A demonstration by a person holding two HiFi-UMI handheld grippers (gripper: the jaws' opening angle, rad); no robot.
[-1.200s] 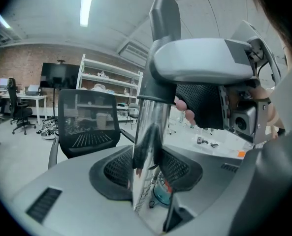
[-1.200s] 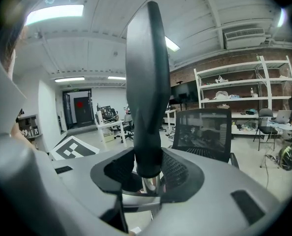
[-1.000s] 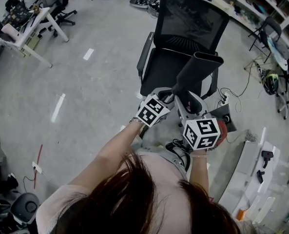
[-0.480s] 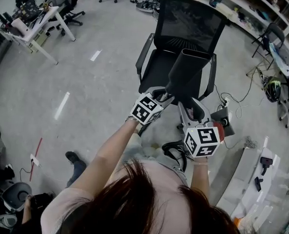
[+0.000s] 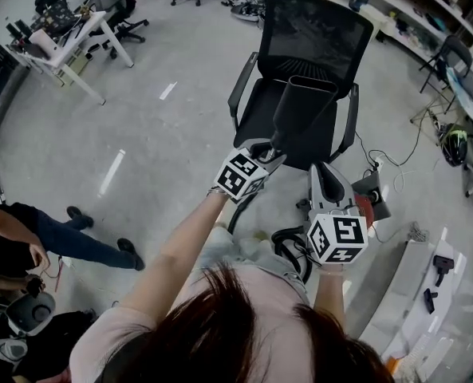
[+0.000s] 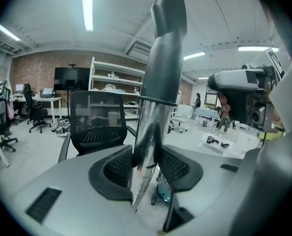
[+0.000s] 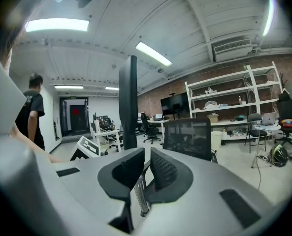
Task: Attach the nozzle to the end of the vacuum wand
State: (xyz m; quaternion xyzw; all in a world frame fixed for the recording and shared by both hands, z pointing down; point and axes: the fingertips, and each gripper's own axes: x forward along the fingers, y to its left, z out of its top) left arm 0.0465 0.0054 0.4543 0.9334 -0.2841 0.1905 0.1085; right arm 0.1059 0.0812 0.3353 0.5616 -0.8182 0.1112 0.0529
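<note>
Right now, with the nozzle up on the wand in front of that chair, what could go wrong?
1. Only the left tongs grip the shiny metal vacuum wand, low down, with the long dark plastic nozzle above them; it could tip or slip.
2. The right tongs have just been closing on nothing, clear of the wand, so they give no support.
3. The black mesh office chair stands just beyond; a swing might hit it.

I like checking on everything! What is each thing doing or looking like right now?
left gripper: shut on the wand.
right gripper: empty, jaws have just been closing, nearly together.
nozzle: fitted on the wand's top end.
office chair: upright, nobody sitting.
</note>
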